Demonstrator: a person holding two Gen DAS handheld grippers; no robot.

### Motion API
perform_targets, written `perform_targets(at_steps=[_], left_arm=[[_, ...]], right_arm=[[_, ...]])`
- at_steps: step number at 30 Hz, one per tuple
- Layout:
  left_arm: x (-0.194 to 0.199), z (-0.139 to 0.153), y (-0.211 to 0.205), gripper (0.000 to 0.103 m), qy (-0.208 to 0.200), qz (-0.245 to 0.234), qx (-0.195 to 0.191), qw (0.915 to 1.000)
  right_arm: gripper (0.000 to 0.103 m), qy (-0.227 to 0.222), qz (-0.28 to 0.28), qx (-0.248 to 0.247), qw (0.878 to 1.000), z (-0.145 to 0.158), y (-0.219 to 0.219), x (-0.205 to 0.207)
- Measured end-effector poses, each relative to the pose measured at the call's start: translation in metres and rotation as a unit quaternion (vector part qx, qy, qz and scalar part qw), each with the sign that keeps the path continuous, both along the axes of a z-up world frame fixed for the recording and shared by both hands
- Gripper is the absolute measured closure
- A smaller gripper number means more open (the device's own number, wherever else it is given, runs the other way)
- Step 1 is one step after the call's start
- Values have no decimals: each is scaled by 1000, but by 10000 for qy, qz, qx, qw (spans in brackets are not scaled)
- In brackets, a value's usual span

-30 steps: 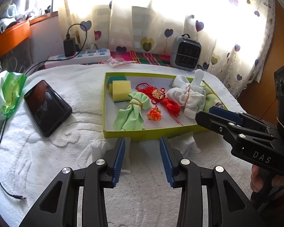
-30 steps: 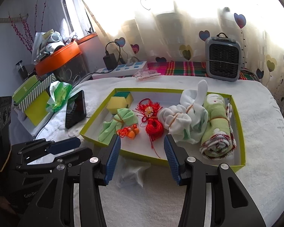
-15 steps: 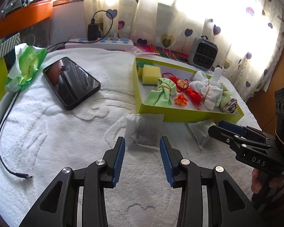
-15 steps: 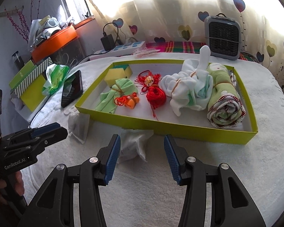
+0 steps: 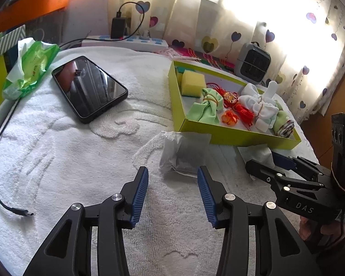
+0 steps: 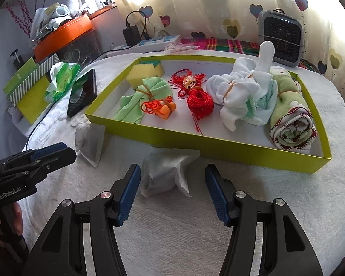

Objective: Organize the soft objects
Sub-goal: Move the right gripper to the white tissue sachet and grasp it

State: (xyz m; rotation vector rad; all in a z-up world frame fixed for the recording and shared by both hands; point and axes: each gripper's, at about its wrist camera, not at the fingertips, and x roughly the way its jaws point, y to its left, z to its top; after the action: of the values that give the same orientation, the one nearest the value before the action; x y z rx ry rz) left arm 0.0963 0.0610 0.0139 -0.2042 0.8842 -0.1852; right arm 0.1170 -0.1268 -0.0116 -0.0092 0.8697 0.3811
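Note:
Two white sachet pouches lie on the white towel in front of a lime-green tray (image 5: 230,135). My left gripper (image 5: 172,172) hovers low over the towel, its jaws opening, and the left pouch (image 5: 184,154) sits just beyond its blue pads, untouched. My right gripper (image 6: 172,172) is also opening, with the crumpled right pouch (image 6: 165,172) between its fingertips and the pads clear of it. The tray (image 6: 195,147) holds a yellow sponge (image 6: 142,73), a green cloth (image 6: 138,96), red cord (image 6: 200,103), orange cord (image 6: 158,108), white socks (image 6: 237,92) and a rolled green towel (image 6: 289,119).
A black phone (image 5: 89,89), a green tissue pack (image 5: 30,62) and a loose USB cable (image 5: 2,161) lie on the towel to the left. A power strip (image 5: 126,42) and a small grey heater (image 5: 253,62) stand at the back. Striped and green boxes (image 6: 27,85) sit at the far left.
Both grippers have sunk toward the towel and come closer to the pouches. Both pairs of jaws stand wider than before. The left view has swung from the tray toward the left pouch.

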Motion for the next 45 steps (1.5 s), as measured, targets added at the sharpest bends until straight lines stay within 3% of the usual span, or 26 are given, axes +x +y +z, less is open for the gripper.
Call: perform_targets(at_steps=[12, 16, 27, 38, 45], left_arm=[[13, -3, -7, 57, 39, -68, 97, 9999], [18, -3, -11, 57, 68, -66, 164, 9998], [26, -4, -19, 57, 71, -60, 290, 9995], [27, -7, -21, 58, 57, -35, 405, 9992], [27, -6, -22, 70, 20, -54, 441, 9990]], right_arm=[[44, -154, -18, -266, 9995, -1, 8, -4], [58, -176, -59, -261, 9995, -1, 6, -3], [76, -227, -33, -123, 9997, 1, 3, -6], [77, -282, -84, 82, 9995, 3, -4, -11], [77, -245, -117, 194, 9994, 3, -8, -11]])
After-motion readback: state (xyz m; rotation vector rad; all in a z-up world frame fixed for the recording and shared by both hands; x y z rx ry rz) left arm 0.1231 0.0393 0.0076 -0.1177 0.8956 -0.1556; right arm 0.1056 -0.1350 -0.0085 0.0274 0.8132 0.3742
